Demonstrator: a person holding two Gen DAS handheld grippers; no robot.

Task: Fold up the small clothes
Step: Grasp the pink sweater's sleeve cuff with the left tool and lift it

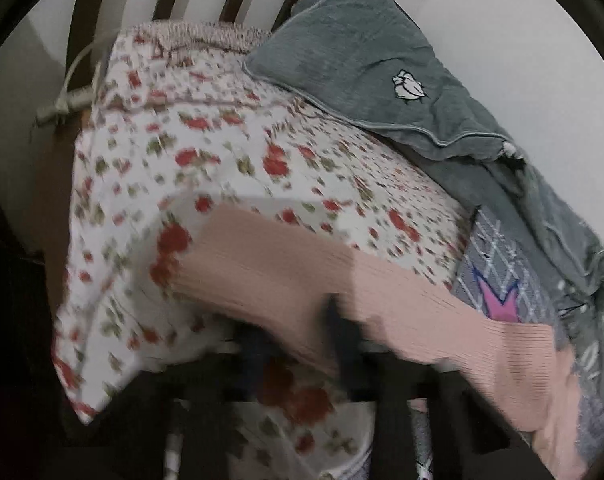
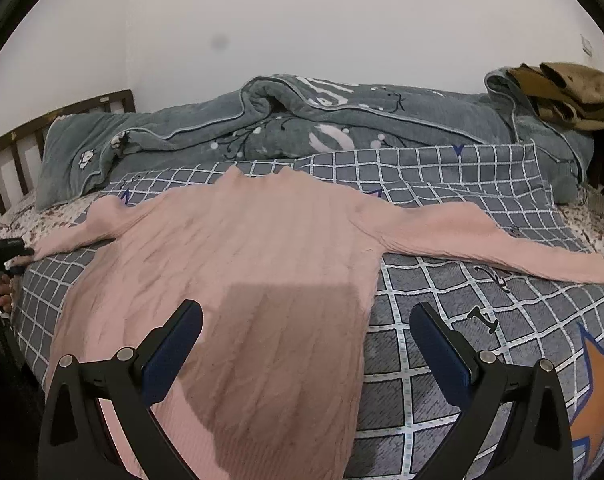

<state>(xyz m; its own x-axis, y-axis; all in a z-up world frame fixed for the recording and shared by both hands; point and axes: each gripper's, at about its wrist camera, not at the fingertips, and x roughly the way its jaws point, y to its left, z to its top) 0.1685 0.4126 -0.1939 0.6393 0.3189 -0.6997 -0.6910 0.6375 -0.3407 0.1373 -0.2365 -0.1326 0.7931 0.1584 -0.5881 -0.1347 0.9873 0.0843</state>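
Note:
A pink knit sweater (image 2: 241, 248) lies flat on the bed, front up, with both sleeves stretched out sideways. My right gripper (image 2: 308, 320) hovers open over its lower body; the right finger is above the blanket beside the hem. At the far left, my left gripper (image 2: 19, 258) sits at the cuff of the left sleeve (image 2: 81, 236). In the blurred left wrist view that pink sleeve (image 1: 281, 256) drapes across my left gripper (image 1: 302, 332), whose dark fingers are together on the fabric. The right sleeve (image 2: 502, 236) lies loose.
A grey checked blanket (image 2: 462, 320) lies under the sweater, over a floral sheet (image 1: 221, 140). A rumpled grey quilt (image 2: 342, 120) is piled along the wall side. Brown clothing (image 2: 570, 88) sits at the far right. The slatted headboard (image 2: 61, 116) stands at the left.

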